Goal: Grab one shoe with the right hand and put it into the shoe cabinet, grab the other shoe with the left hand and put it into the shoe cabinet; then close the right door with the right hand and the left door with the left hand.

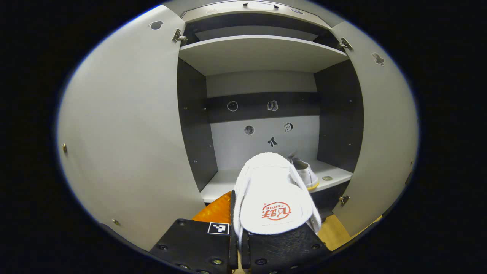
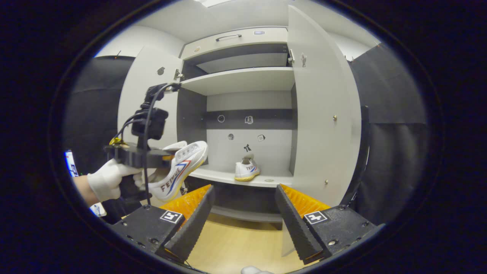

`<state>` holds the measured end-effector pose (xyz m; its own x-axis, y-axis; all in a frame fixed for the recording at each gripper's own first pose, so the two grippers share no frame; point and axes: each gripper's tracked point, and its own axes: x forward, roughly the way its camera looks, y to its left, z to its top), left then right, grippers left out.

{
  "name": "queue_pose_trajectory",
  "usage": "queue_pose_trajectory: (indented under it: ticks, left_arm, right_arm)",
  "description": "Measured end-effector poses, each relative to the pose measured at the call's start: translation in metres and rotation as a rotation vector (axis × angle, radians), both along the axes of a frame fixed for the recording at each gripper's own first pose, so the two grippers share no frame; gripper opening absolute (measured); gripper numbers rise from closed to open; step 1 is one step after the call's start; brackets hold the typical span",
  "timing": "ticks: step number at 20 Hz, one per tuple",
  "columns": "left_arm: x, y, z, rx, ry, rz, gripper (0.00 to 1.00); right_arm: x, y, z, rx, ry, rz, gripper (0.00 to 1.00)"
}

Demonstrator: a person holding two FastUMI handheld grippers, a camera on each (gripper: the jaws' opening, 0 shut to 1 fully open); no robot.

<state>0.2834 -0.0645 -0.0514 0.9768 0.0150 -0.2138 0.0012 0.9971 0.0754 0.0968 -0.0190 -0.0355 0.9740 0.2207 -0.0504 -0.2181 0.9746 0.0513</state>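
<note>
Left gripper [image 1: 239, 243] pinches a shoe [image 1: 272, 198] at bottom centre, before the cabinet [image 1: 262, 53]. I see my right gripper [image 2: 243, 217] spread wide; the second shoe [image 2: 247, 169] sits on the lower shelf [image 2: 224, 176], mid-frame.
</note>
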Motion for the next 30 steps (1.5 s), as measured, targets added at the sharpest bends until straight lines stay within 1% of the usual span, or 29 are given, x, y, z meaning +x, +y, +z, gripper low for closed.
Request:
queue_pose_trajectory:
  ticks: [1,4,8,11,13,16,18,20,22,23,24,26,27,28,30]
  left_arm:
    - [0.016,0.002,0.007,0.018,-0.008,0.012,0.14]
    - [0.065,-0.001,0.022,0.007,-0.03,0.033,0.13]
    - [0.121,-0.01,0.015,0.003,-0.009,0.065,0.13]
    - [0.158,-0.013,-0.015,0.011,0.048,0.087,0.13]
    - [0.175,-0.016,-0.046,0.013,0.118,0.092,0.13]
    - [0.19,-0.017,-0.086,0.031,0.228,0.088,0.13]
    - [0.198,-0.017,-0.1,0.038,0.279,0.074,0.14]
    - [0.196,-0.02,-0.106,0.024,0.341,0.048,0.13]
    - [0.197,-0.022,-0.112,-0.006,0.373,0.024,0.16]
    - [0.195,-0.023,-0.111,-0.016,0.371,0.008,0.18]
    - [0.192,-0.03,-0.112,-0.05,0.379,-0.021,0.21]
    - [0.186,-0.032,-0.101,-0.075,0.36,-0.04,0.25]
    - [0.182,-0.032,-0.09,-0.074,0.334,-0.043,0.3]
    - [0.179,-0.032,-0.08,-0.076,0.301,-0.05,0.49]
    - [0.168,-0.024,-0.059,-0.073,0.245,-0.036,0.87]
  right_arm:
    - [0.002,0.003,-0.003,-0.009,0.004,0.011,1.0]
    - [0.005,0.006,-0.007,-0.012,0.012,0.038,1.0]
    - [0.013,0.001,-0.007,-0.019,0.002,0.045,1.0]
    - [0.019,-0.005,-0.009,-0.015,0.018,0.037,1.0]
    - [0.019,-0.006,-0.01,-0.019,0.029,0.038,1.0]
    - [0.021,-0.009,-0.016,-0.031,0.055,0.032,1.0]
    - [0.022,-0.007,-0.021,-0.031,0.082,0.038,1.0]
    - [0.023,-0.006,-0.025,-0.032,0.097,0.039,1.0]
    - [0.024,-0.005,-0.025,-0.03,0.104,0.042,1.0]
    - [0.025,-0.005,-0.025,-0.025,0.104,0.042,1.0]
    - [0.026,-0.006,-0.023,-0.021,0.101,0.04,1.0]
    - [0.028,-0.008,-0.021,-0.022,0.098,0.031,1.0]
    - [0.028,-0.008,-0.021,-0.025,0.095,0.027,1.0]
    - [0.028,-0.008,-0.019,-0.027,0.089,0.028,1.0]
    - [0.027,-0.005,-0.016,-0.023,0.083,0.031,1.0]
